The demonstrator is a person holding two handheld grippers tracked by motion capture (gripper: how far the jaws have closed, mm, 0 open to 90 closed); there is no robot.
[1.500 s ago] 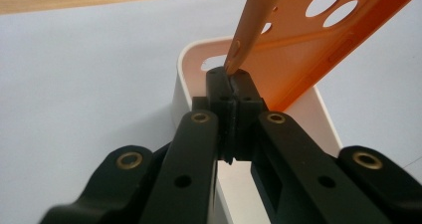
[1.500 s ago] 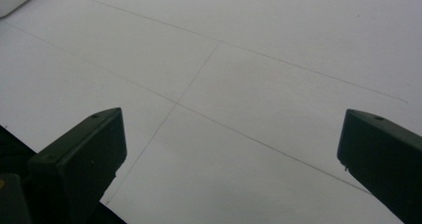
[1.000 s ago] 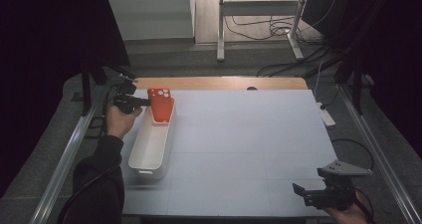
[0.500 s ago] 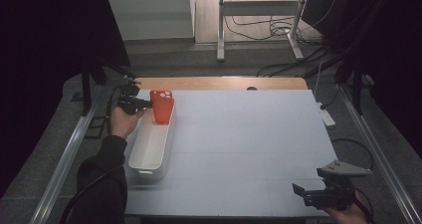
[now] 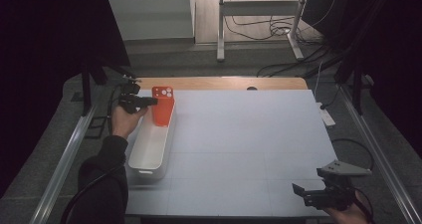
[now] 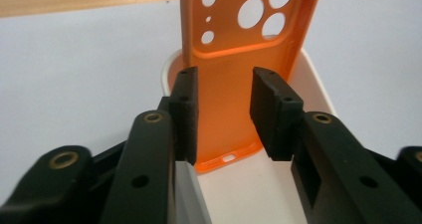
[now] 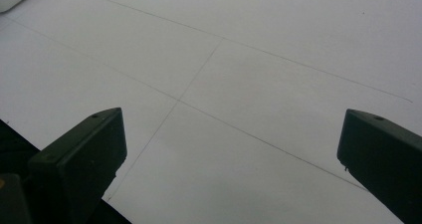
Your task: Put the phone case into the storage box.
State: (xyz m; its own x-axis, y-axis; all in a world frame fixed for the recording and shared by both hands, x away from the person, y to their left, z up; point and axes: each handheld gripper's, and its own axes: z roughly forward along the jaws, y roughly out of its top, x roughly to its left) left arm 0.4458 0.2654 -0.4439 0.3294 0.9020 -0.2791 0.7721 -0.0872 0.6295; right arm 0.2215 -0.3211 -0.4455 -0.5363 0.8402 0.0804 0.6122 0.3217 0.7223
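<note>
**Orange case stands in the bin as the left jaws part**

The orange phone case (image 5: 162, 106) stands upright at the far end of the white bin (image 5: 149, 152), its lower edge on the bin's floor and its back leaning on the end wall; the camera holes are at its top. In the left gripper view the case (image 6: 234, 99) sits just beyond the two black pads (image 6: 185, 112), which stand apart with a gap between them; the pads do not press on it. The left gripper (image 5: 144, 101) has just been opening, and its jaws are now spread beside the case at the bin's left rim, held by the person's left hand (image 5: 124, 122).

The right gripper (image 5: 311, 194) rests low at the near right corner of the white table (image 5: 259, 134), well apart from the bin; in the right gripper view its jaws are spread wide over bare table (image 7: 239, 84), nothing between them.
</note>
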